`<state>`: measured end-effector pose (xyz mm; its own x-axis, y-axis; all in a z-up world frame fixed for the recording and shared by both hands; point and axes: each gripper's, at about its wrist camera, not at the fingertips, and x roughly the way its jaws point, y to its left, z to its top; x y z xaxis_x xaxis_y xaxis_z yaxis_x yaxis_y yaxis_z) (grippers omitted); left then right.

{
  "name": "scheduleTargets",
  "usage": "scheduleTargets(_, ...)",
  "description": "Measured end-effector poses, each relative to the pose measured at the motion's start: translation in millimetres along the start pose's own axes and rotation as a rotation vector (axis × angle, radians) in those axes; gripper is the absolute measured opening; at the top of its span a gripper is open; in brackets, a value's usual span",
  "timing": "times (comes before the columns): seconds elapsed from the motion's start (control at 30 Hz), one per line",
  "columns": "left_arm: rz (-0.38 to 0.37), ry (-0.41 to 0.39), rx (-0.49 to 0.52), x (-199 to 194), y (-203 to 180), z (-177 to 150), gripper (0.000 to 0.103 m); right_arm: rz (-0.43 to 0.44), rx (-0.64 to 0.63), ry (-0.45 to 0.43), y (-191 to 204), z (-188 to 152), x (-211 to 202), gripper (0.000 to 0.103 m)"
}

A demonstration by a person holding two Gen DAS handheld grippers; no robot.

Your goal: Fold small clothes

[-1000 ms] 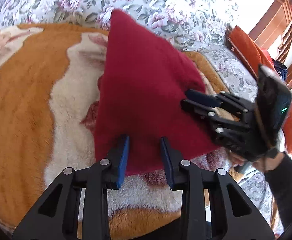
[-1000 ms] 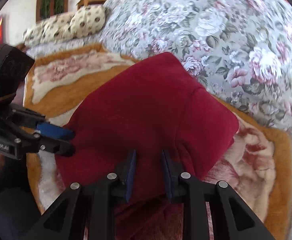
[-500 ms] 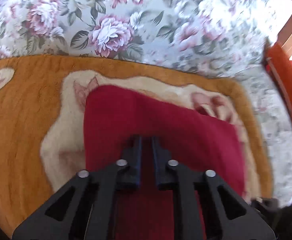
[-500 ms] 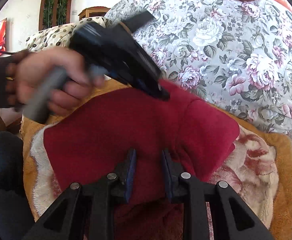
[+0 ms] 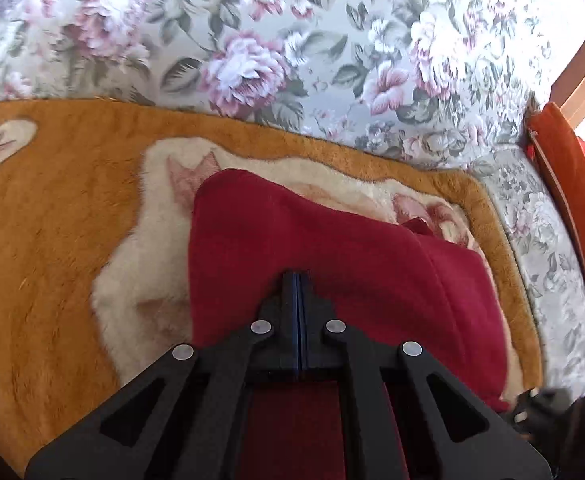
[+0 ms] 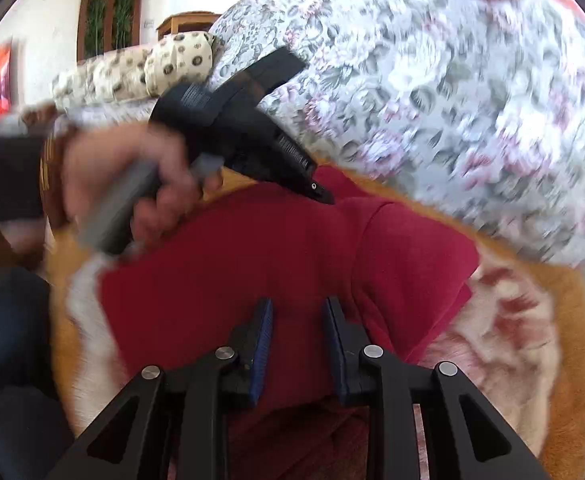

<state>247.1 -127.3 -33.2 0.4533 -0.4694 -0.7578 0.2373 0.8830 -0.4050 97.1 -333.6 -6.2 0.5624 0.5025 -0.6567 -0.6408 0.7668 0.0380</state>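
**Left gripper** (image 5: 299, 280): fingers pressed together, blue pads meeting with no gap. The tips sit at the surface of the red cloth; whether a thin layer is caught between them cannot be told, as no fabric shows in the seam. Judged a closed-tip press or a pinch on the top layer, meant to draw or flatten the fold. In the right wrist view its nose touches the upper edge of the cloth, held by a hand (image 6: 132, 184) in a dark sleeve.

**Right gripper** (image 6: 297, 340): fingers partly spread, red cloth filling the space between the pads. They appear to hold a bunched thickness at the near edge, though contact on both pads is not plain. Judged an anchor, keeping the near edge steady while the other side works.

**Red garment** (image 6: 292, 260): small, deep crimson, fleecy and matte. Folded over itself, with a raised seam or fold line running down its right part and a rounded far corner. Soft, likely to slump.

**Blanket** (image 5: 52, 240): orange and cream plush; the garment lies on its cream middle, towards the near edge.

**Floral sofa back** (image 5: 332, 60): behind the blanket's far edge.
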Motion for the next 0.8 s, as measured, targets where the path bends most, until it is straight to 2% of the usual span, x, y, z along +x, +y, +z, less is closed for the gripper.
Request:
scheduleTargets(0.03, 0.001, -0.006, -0.016, 0.3, 1.4, -0.7, 0.003, 0.055, 0.088, -0.013, -11.6, 4.6, -4.8, 0.023)
scheduleTargets(0.07, 0.005, -0.008, -0.024, 2.0, 1.5, -0.3, 0.003, 0.071, 0.157, -0.062, -21.9, 8.8, -11.0, 0.023)
scheduleTargets(0.1, 0.019, -0.012, -0.015, 3.2, -0.8, -0.4, 0.003, 0.034, 0.220, -0.139, -34.3, 17.1, -18.1, 0.024)
scheduleTargets(0.17, 0.042, -0.018, 0.013, 3.8, -5.8, -0.8, 0.003, -0.029, 0.297, -0.182, -50.6, 33.2, -15.4, 0.024)
scheduleTargets(0.23, 0.035, -0.013, 0.014, 3.6, -4.3, -0.2, 0.003, -0.093, 0.262, -0.123, -57.0, 51.3, 7.3, 0.025)
scheduleTargets(0.27, 0.029, -0.008, 0.009, 3.7, -3.5, 0.8, 0.003, -0.153, 0.201, -0.041, -59.5, 57.1, 31.1, 0.024)
scheduleTargets(0.33, 0.018, 0.024, 0.005, 1.7, -2.9, 8.7, 0.002, -0.182, 0.153, 0.081, -65.8, 50.9, 64.6, 0.025)
scheduleTargets(0.37, 0.021, 0.031, 0.005, -0.9, -3.6, 13.6, 0.002, -0.195, 0.117, 0.104, -68.3, 40.4, 76.1, 0.028)
scheduleTargets(0.4, 0.032, 0.016, 0.012, -5.4, -5.7, 21.4, 0.002, -0.191, 0.120, 0.051, -70.2, 31.9, 73.3, 0.029)
scheduleTargets(0.47, 0.064, -0.014, 0.042, -6.9, -9.5, 34.6, 0.002, -0.161, 0.191, 0.021, -79.9, 23.3, 70.0, 0.031)
scheduleTargets(0.53, 0.088, 0.030, 0.047, 8.6, -7.5, 47.4, 0.002, -0.153, 0.196, 0.017, -81.4, 21.5, 69.7, 0.031)
scheduleTargets(0.6, 0.124, 0.120, 0.032, 33.6, 1.2, 49.8, 0.003, -0.135, 0.211, 0.012, -85.6, 20.2, 68.7, 0.031)
scheduleTargets(0.67, 0.087, 0.124, 0.015, 41.6, 11.9, 48.3, 0.003, -0.126, 0.218, 0.008, -87.0, 19.4, 68.0, 0.032)
scheduleTargets(0.73, 0.035, 0.131, -0.050, 40.9, 23.0, 47.7, 0.003, -0.122, 0.223, 0.003, -87.3, 16.8, 67.8, 0.032)
scheduleTargets(0.8, 0.051, 0.135, -0.038, 34.1, 20.6, 49.0, 0.002, -0.112, 0.232, 0.000, -88.5, 18.6, 71.0, 0.033)
